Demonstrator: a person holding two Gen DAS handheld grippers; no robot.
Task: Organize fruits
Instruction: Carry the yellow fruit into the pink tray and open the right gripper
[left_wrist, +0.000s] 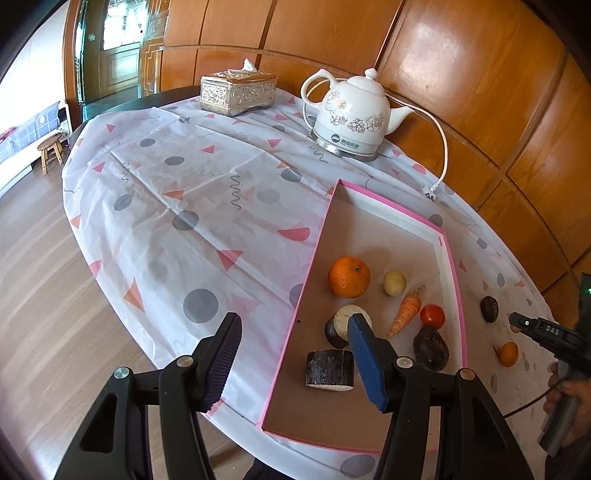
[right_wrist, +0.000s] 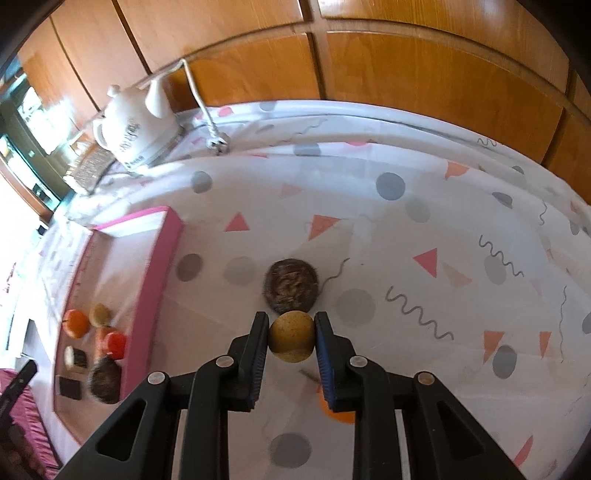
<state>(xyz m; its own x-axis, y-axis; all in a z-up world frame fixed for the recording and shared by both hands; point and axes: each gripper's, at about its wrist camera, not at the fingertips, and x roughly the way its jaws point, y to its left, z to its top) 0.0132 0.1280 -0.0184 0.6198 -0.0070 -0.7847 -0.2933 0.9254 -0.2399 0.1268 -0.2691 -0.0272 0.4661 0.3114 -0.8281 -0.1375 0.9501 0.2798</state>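
My right gripper (right_wrist: 291, 338) is shut on a small round tan fruit (right_wrist: 291, 336), held just above the patterned cloth. Just beyond it lies a dark hairy fruit (right_wrist: 291, 285), and a small orange (right_wrist: 340, 415) peeks out under the right finger. The pink-rimmed tray (left_wrist: 452, 266) holds an orange (left_wrist: 349, 277), a pale round fruit (left_wrist: 394, 283), a carrot (left_wrist: 405, 313), a tomato (left_wrist: 432, 316), a dark fruit (left_wrist: 430, 348) and two dark cut cane pieces (left_wrist: 329, 369). My left gripper (left_wrist: 295, 356) hangs open and empty over the tray's near left wall. The right gripper (left_wrist: 516, 322) shows at the right edge.
A white kettle (left_wrist: 354, 110) with its cord and plug (left_wrist: 430, 192) stands at the back, beside a silver tissue box (left_wrist: 238, 92). Outside the tray's right wall lie a dark fruit (left_wrist: 489, 309) and a small orange (left_wrist: 508, 353). Wood panelling rises behind the round table.
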